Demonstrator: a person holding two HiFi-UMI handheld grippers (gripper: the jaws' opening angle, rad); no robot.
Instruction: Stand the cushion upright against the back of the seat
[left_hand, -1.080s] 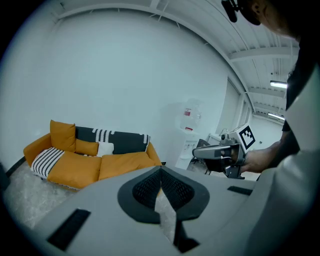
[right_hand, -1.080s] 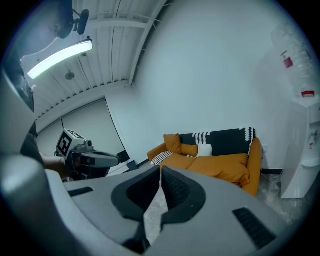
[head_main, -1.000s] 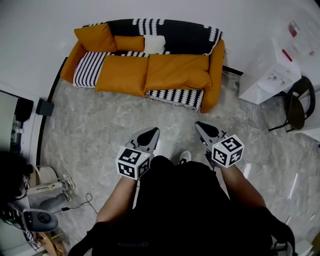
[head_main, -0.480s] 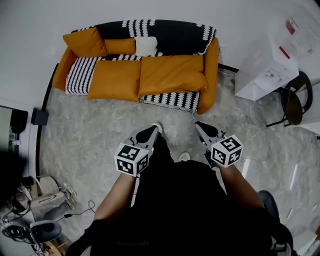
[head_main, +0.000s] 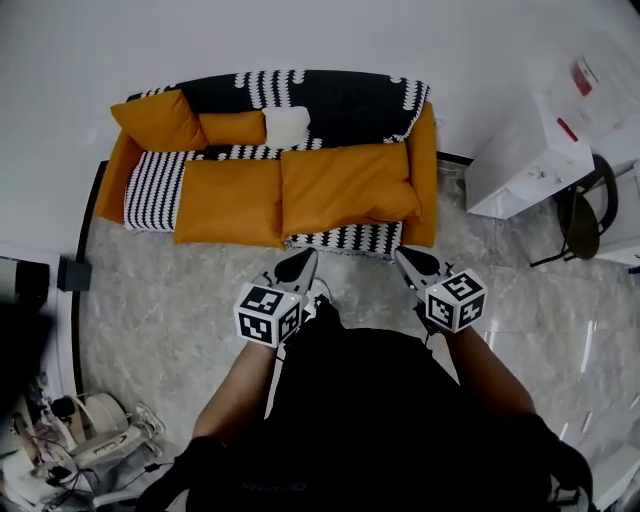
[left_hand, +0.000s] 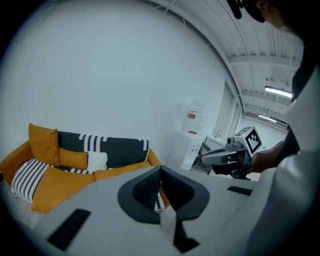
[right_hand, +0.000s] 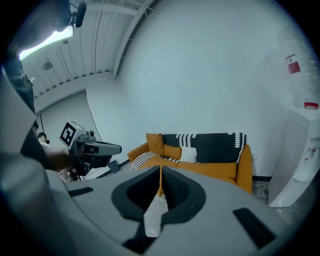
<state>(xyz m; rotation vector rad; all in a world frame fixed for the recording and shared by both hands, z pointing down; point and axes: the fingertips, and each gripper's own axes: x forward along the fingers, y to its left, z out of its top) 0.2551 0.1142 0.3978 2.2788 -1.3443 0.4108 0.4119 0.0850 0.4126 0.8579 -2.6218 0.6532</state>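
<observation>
**Both grippers shut, facing the sofa**

I am holding the left gripper (head_main: 306, 258) with its jaws pressed together and nothing between them. The right gripper (head_main: 403, 256) is likewise closed and empty. Both are pointing across the grey floor (head_main: 170, 290) toward the orange sofa (head_main: 423, 160), with their tips near its front edge in the head view. Two big orange cushions are lying flat on the seat, the left seat cushion (head_main: 228, 203) touching the right seat cushion (head_main: 345, 185). A black-and-white throw (head_main: 340, 100) is covering the backrest. Against it, an orange pillow (head_main: 155, 120) is leaning in the left corner, with a smaller orange pillow (head_main: 230, 127) and a white pillow (head_main: 285, 127) beside it. A white cabinet (head_main: 525, 150) is standing to the right of the sofa.
</observation>
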